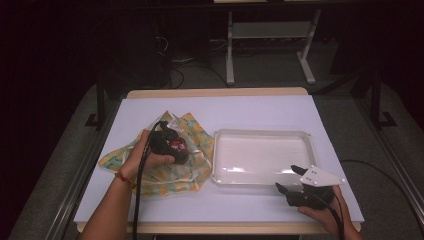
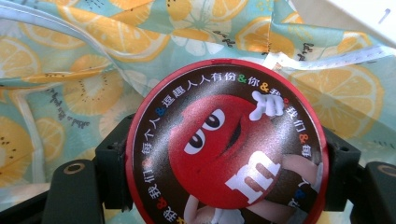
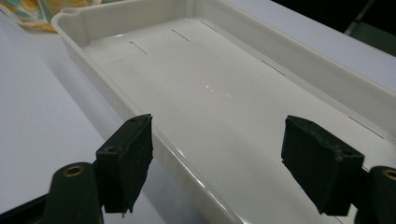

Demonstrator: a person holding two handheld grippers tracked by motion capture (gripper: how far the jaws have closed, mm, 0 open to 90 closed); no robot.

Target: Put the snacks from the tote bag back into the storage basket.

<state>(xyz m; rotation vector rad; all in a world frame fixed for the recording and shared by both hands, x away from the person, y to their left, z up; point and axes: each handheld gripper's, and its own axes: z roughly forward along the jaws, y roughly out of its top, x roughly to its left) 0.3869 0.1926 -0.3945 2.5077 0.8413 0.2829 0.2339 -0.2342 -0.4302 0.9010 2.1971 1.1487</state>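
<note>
My left gripper point(image 1: 176, 148) is clamped on a round red tin point(image 2: 226, 147) with a cartoon candy face on its lid, one jaw on each side of its rim, holding it over the lemon-print cloth point(image 1: 187, 170) that lies on the white bench point(image 1: 240, 205). My right gripper point(image 1: 291, 179) has its jaws wide apart with nothing between them, poised at the near right corner of the empty white tray point(image 3: 140, 14), which sits just to the right of the cloth.
</note>
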